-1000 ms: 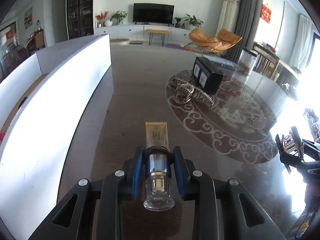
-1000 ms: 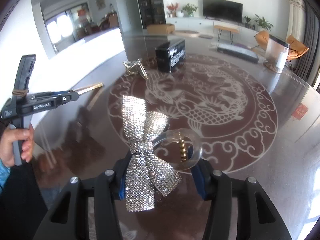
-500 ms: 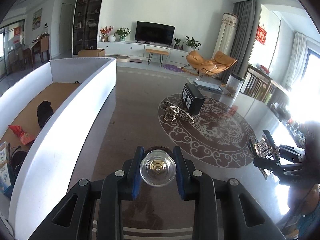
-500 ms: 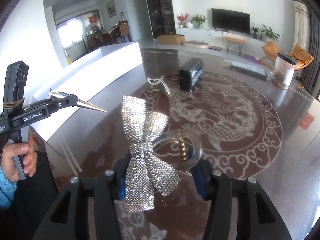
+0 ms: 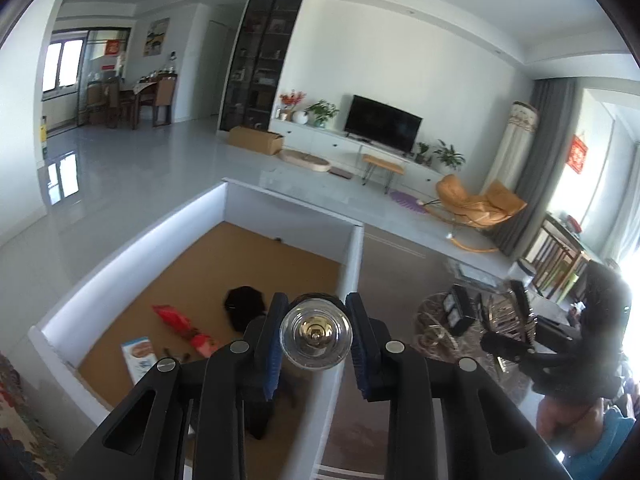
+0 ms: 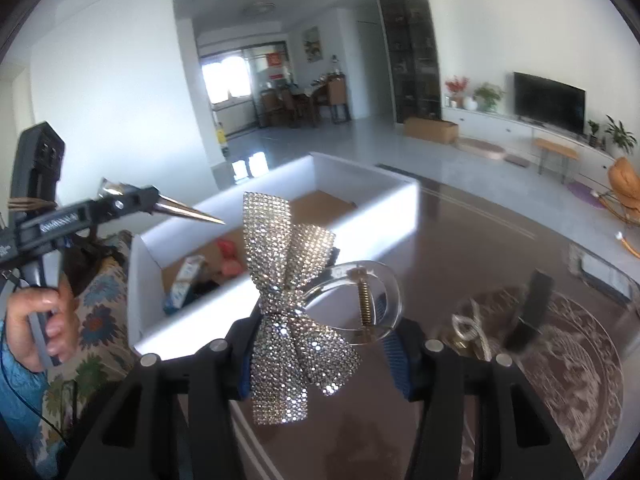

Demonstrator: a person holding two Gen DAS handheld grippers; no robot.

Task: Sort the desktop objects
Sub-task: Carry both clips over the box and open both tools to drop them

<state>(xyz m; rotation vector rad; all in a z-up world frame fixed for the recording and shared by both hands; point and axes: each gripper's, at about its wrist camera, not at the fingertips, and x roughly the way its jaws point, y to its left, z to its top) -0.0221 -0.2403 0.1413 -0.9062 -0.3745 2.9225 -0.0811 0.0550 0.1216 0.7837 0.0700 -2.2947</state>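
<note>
Box interior [image 5: 256, 264] newly exposed leftward

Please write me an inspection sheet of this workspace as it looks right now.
Surface: dark glossy table with a pale dragon pattern.
Job's things: clear-capped gold tube in the left gripper; rhinestone bow hair clip in the right gripper; white box with a brown floor at the table's edge.
Clutter: a red packet, a black item and a blue-white carton in the box; a black box and a silver clip on the table.
Grippers: left gripper shut on the tube; right gripper shut on the clip.
Cables: nothing seen.
Surroundings: living room with a television and an orange chair.
</note>
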